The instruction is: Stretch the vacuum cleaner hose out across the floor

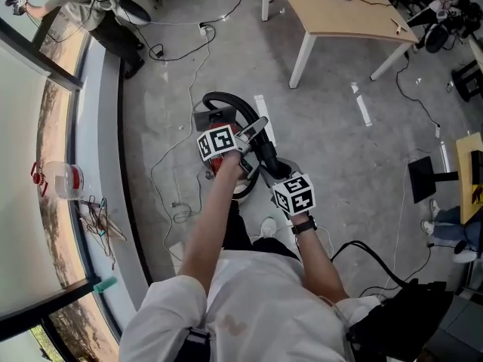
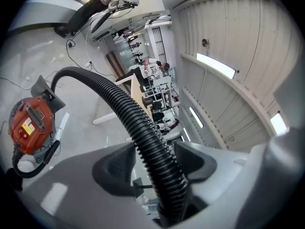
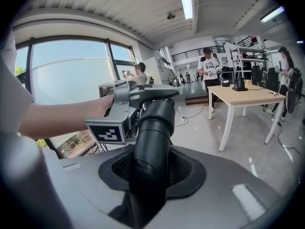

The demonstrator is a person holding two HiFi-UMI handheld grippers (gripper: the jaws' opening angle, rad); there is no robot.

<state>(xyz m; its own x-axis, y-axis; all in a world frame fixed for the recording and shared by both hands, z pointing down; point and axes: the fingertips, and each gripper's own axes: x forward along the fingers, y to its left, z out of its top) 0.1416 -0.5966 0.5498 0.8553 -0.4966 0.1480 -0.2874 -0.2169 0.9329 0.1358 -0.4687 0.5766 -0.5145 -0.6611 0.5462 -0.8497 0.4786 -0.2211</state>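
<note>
A red vacuum cleaner (image 1: 223, 164) (image 2: 29, 125) stands on the grey floor right in front of the person. Its black ribbed hose (image 1: 226, 99) (image 2: 138, 128) arches up from the body and back toward the grippers. My left gripper (image 1: 255, 129) (image 2: 152, 159) is shut on the ribbed part, a pad against each side. The hose ends in a smooth black rigid tube (image 1: 269, 159) (image 3: 152, 142). My right gripper (image 1: 276, 173) (image 3: 152, 171) is shut on that tube, just behind the left gripper (image 3: 125, 109).
A wooden table (image 1: 343, 17) (image 3: 248, 93) on white legs stands at the back right. Thin cables (image 1: 170, 168) and white tape marks (image 1: 362, 104) lie on the floor around the vacuum. A window ledge (image 1: 98, 149) runs along the left. People stand farther off (image 3: 208, 70).
</note>
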